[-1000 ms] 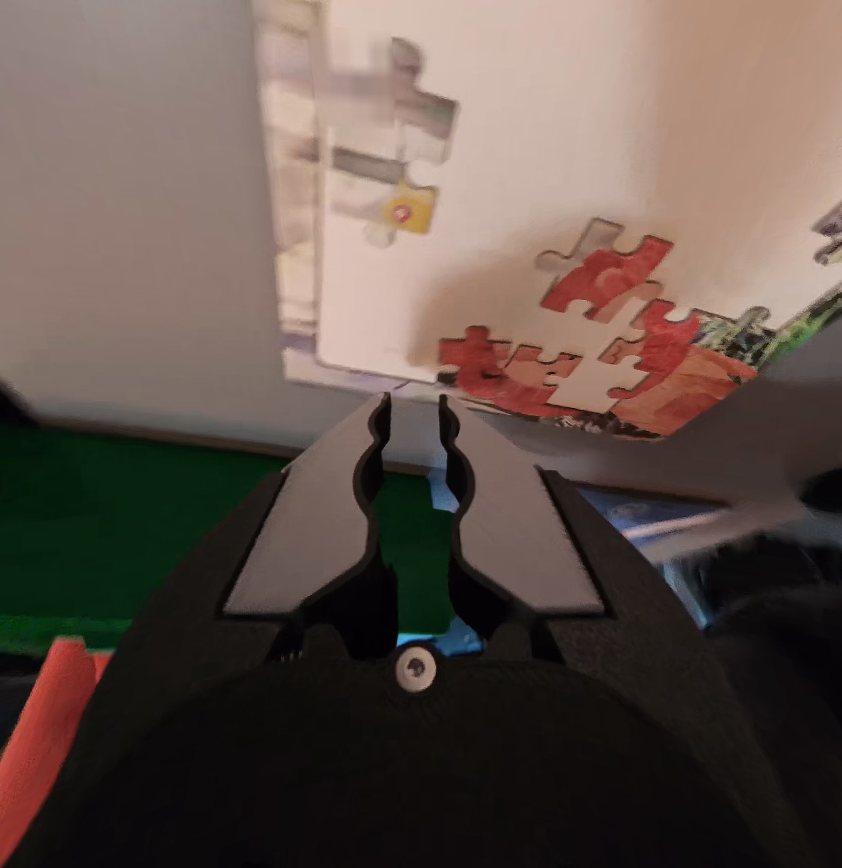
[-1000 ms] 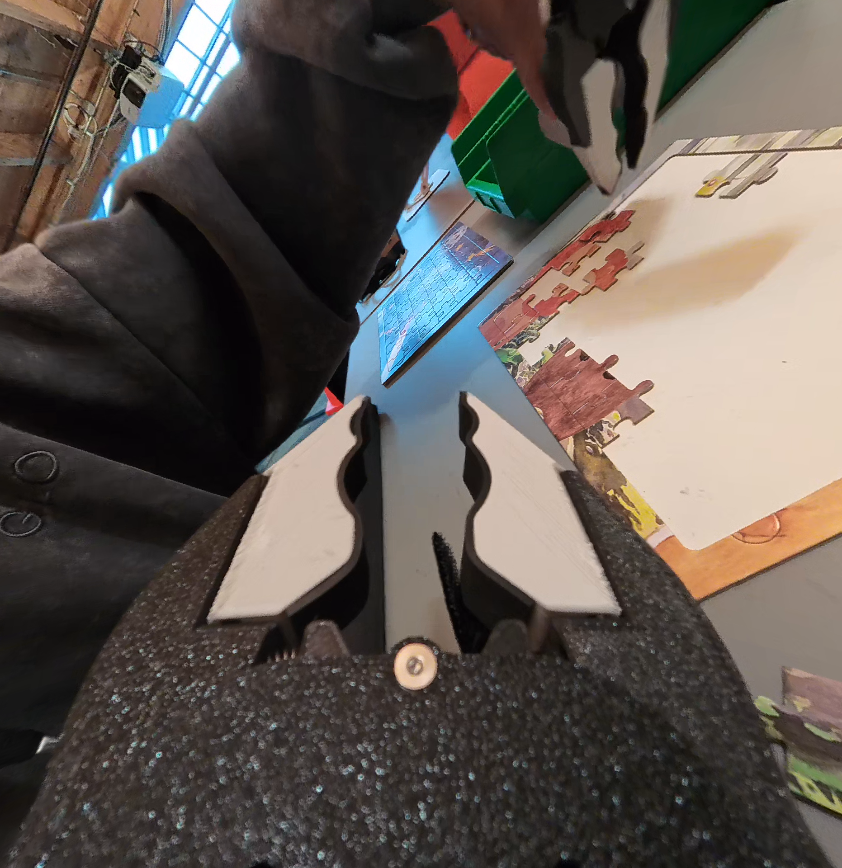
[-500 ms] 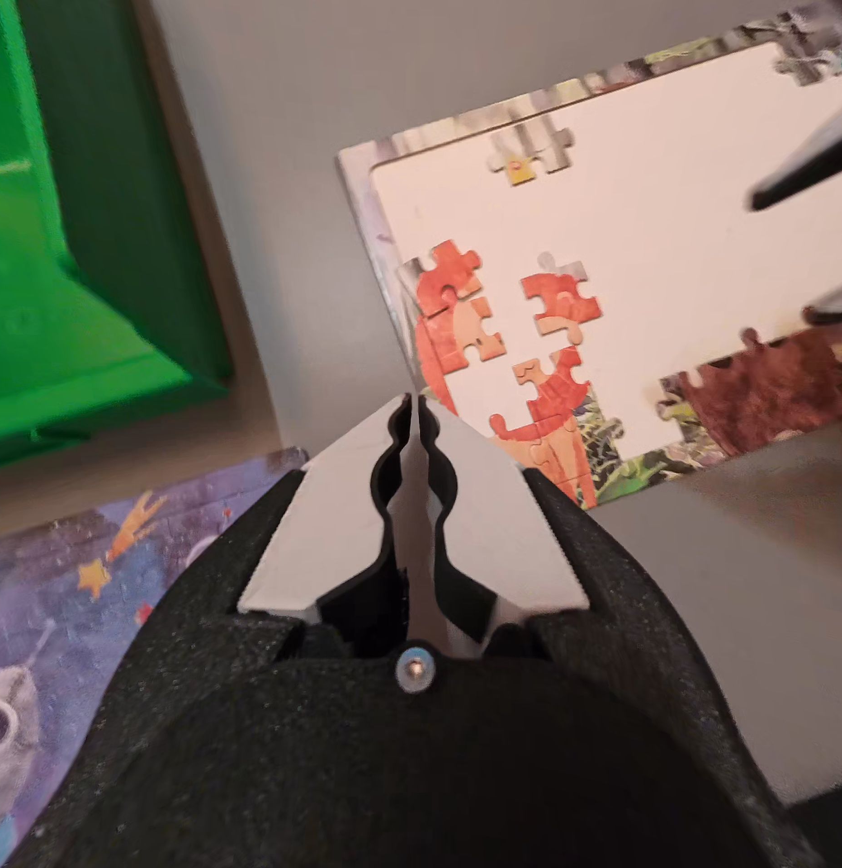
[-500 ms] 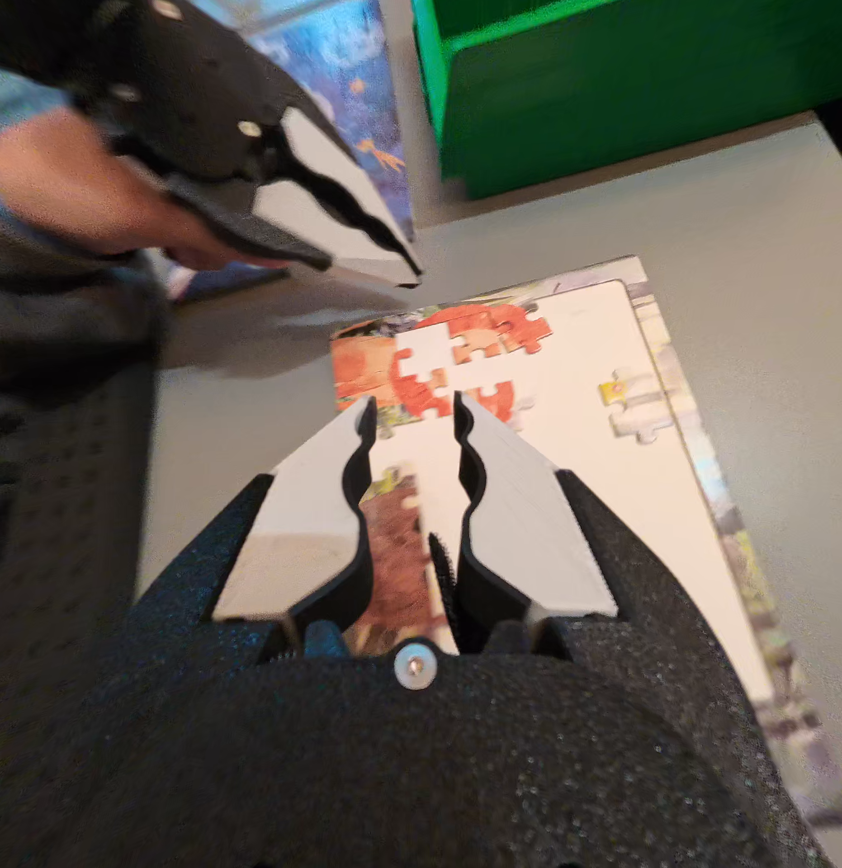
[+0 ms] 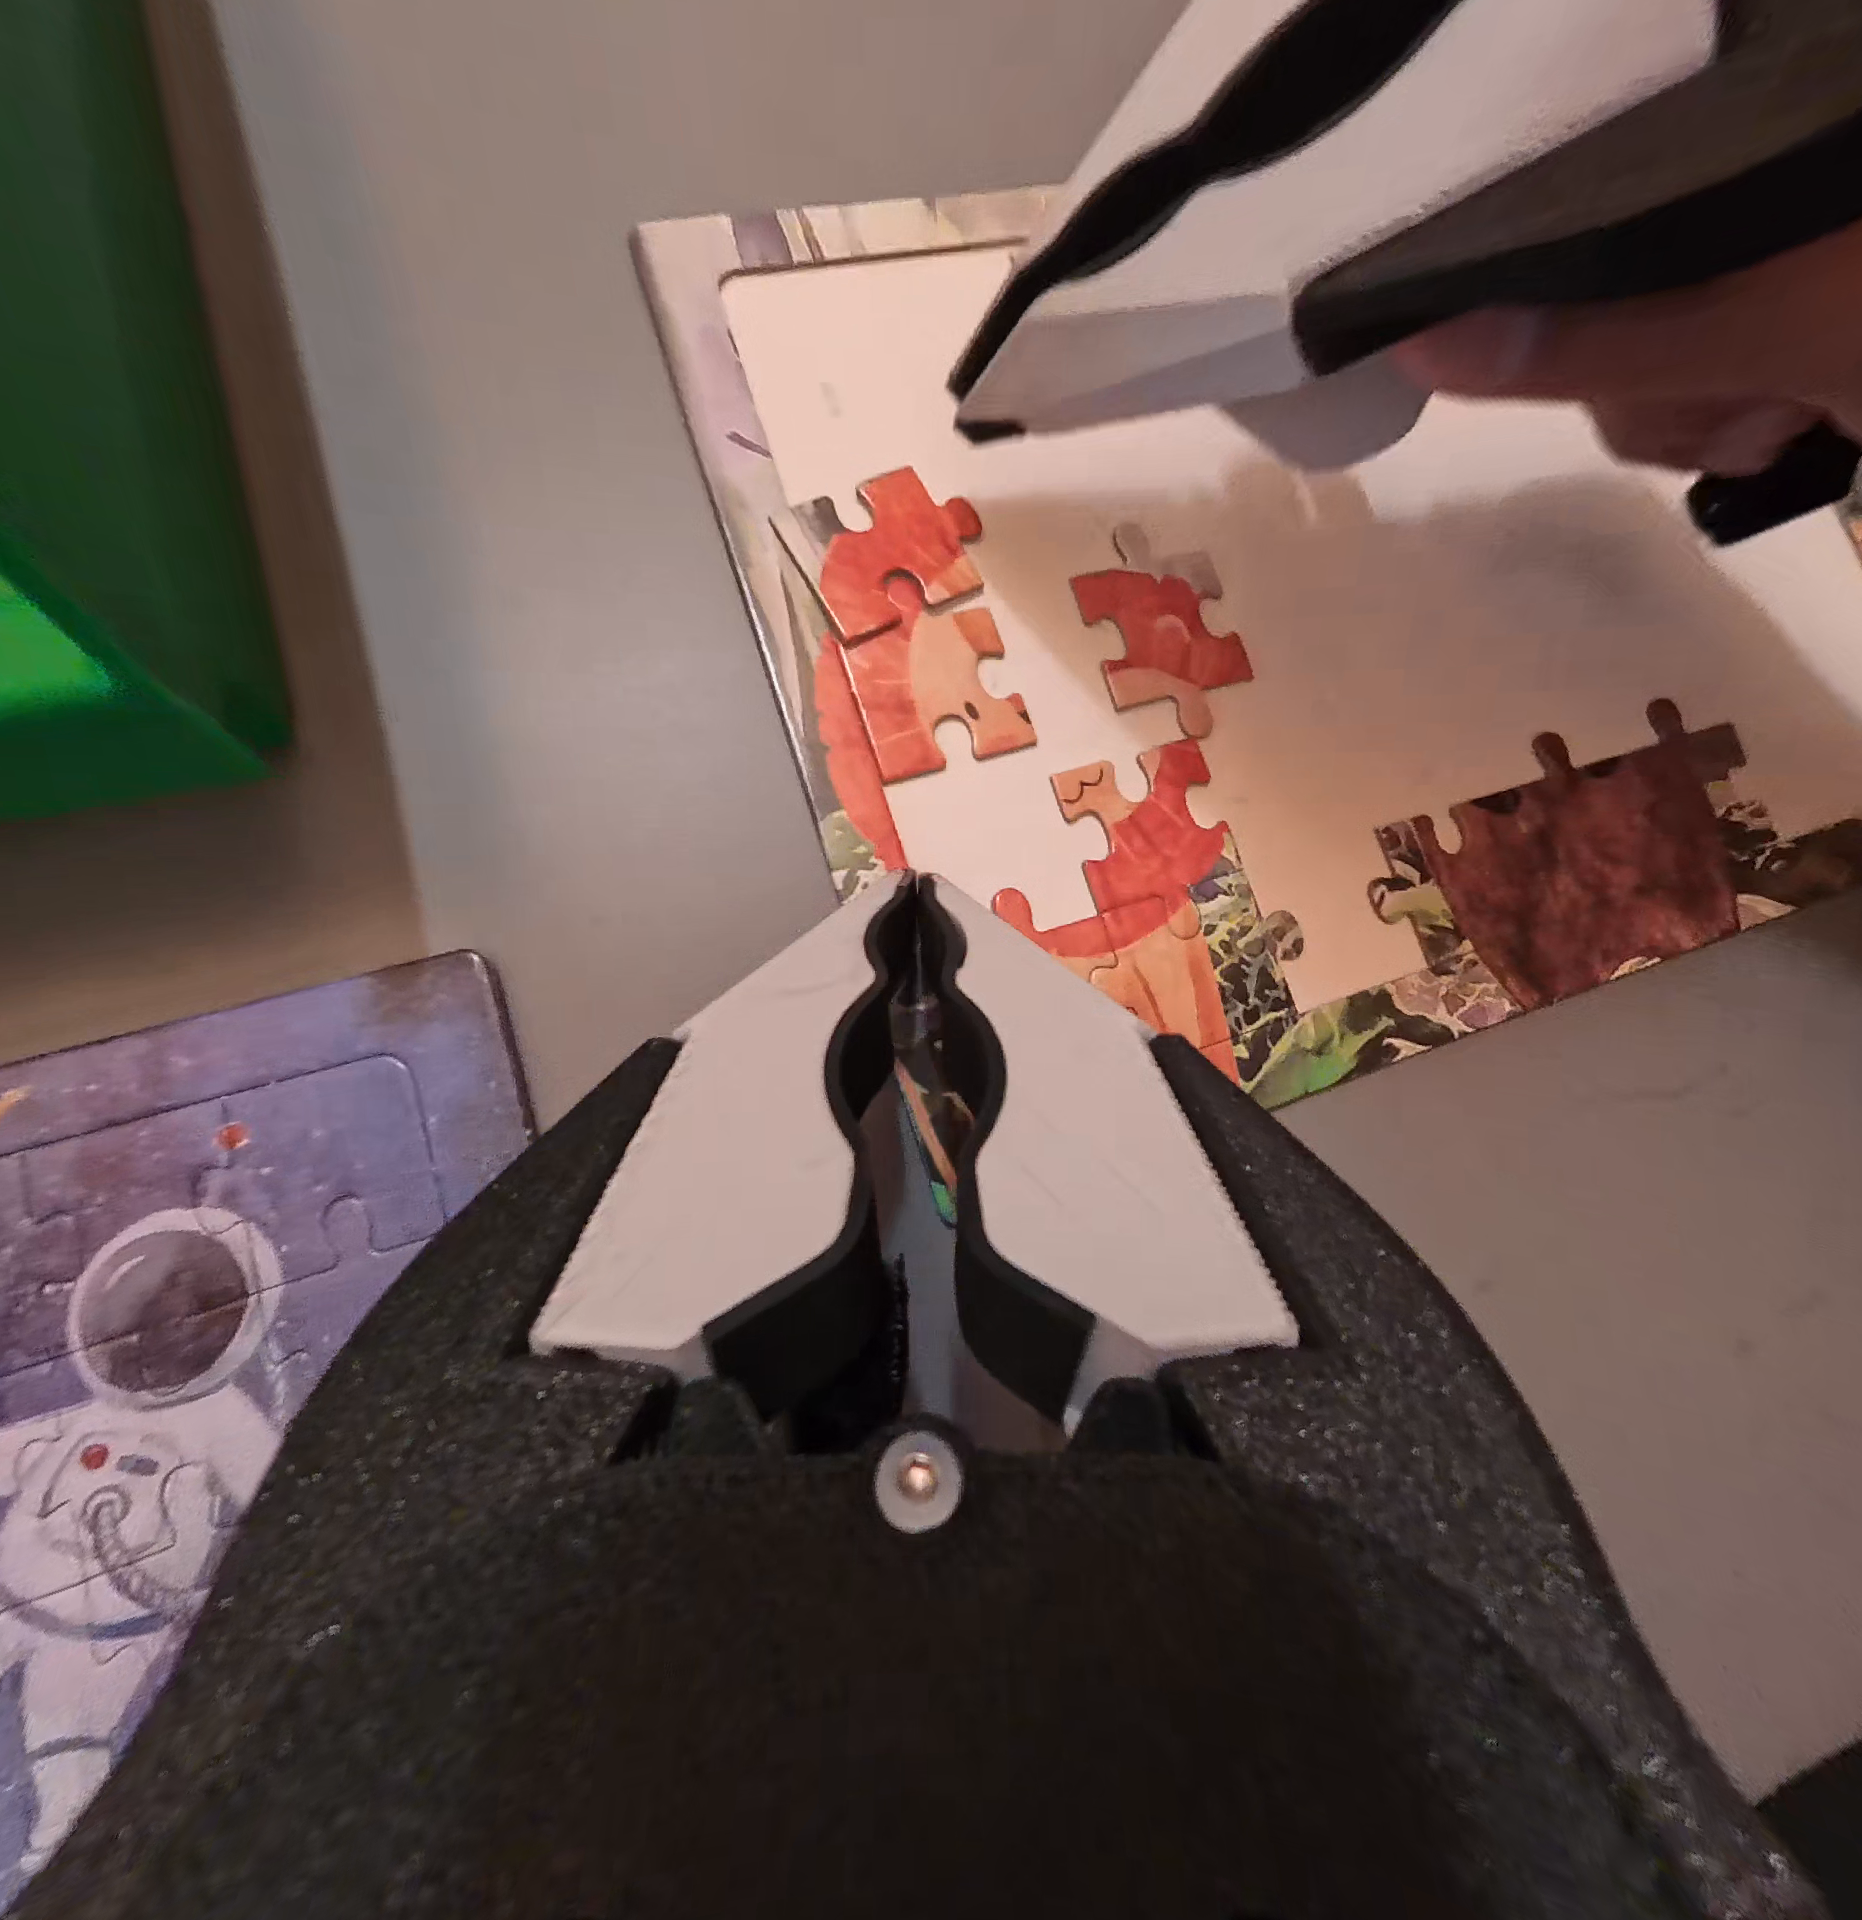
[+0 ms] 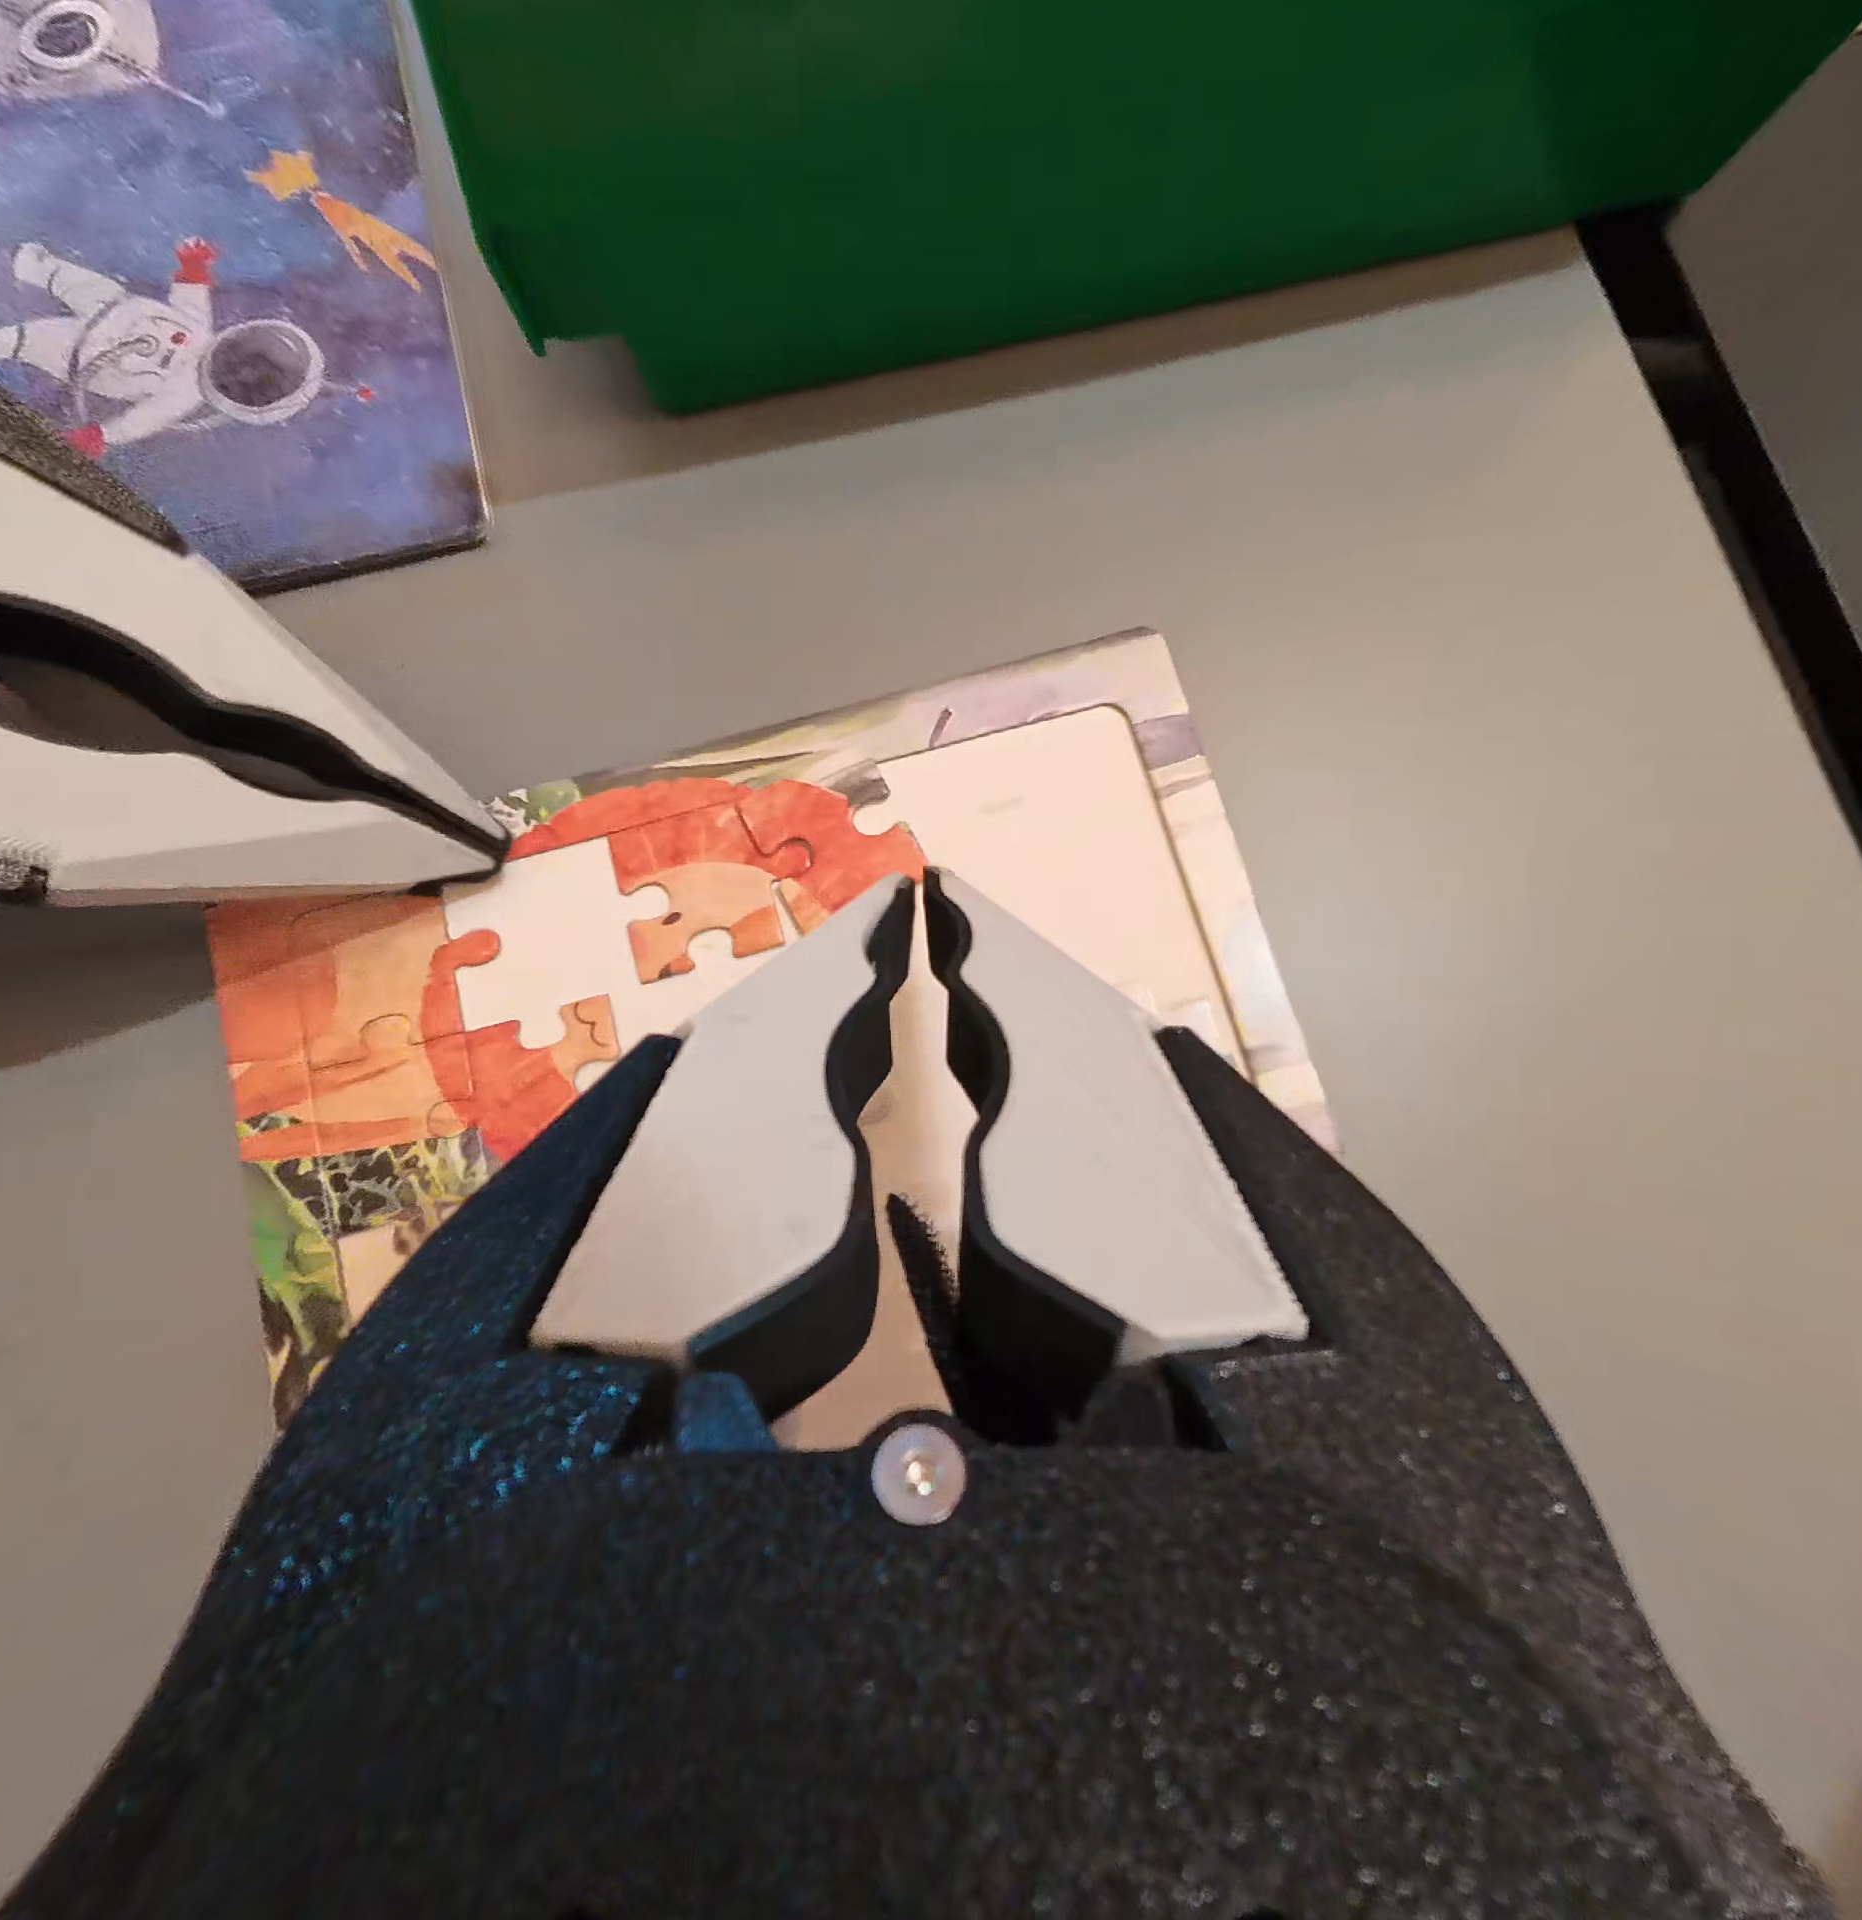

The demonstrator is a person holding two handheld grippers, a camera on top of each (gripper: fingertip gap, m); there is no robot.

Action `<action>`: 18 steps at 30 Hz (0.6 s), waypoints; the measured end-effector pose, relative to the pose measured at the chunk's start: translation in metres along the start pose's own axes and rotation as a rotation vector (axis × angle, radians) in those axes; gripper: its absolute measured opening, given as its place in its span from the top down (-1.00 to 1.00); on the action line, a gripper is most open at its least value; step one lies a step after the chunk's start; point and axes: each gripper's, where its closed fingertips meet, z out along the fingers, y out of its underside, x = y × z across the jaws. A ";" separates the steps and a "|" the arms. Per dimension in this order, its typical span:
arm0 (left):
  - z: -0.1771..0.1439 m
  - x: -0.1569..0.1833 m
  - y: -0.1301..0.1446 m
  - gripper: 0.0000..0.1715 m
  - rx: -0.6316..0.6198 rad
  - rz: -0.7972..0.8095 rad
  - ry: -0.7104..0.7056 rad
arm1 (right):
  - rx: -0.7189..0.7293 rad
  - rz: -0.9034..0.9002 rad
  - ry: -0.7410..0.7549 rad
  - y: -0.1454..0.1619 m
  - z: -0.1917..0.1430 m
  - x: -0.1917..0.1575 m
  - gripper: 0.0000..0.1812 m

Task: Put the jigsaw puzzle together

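The jigsaw board [image 5: 1322,436] is a cream tray with a painted border, lying on the grey table. Orange lion pieces [image 5: 927,644] fill its near-left corner, one loose orange piece [image 5: 1166,634] lies beside them, and a brown block of pieces [image 5: 1571,873] sits at the bottom edge. My left gripper [image 5: 916,883] is shut and empty over the board's corner. My right gripper [image 6: 919,883] is shut and empty above the lion pieces [image 6: 698,883]. It also shows in the left wrist view [image 5: 984,416], over the bare tray. In the right wrist view the left gripper [image 6: 485,857] has its tips at the board's edge [image 6: 1166,675].
A green bin [image 5: 96,416] stands beyond the board and also shows in the right wrist view [image 6: 1010,156]. A finished astronaut puzzle [image 5: 179,1247] lies to the left, seen in the right wrist view too [image 6: 210,260]. The table's edge [image 6: 1685,436] runs on the right. A hand [image 5: 1633,384] holds the right gripper. The grippers' ends are close to 9 centimeters from one another.
Both grippers have closed from partly open. The right gripper has swung in over the board's lion corner. The left gripper has come closer to that corner.
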 end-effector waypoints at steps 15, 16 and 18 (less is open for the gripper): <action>0.000 0.000 -0.001 1.00 0.016 -0.026 0.020 | -0.066 -0.044 0.003 0.003 0.002 -0.015 0.93; 0.000 0.000 -0.001 1.00 0.016 -0.026 0.020 | -0.060 -0.024 0.027 0.002 0.004 -0.009 0.92; 0.000 0.000 -0.001 1.00 0.016 -0.030 0.021 | -0.084 0.005 0.053 0.009 0.009 0.000 0.92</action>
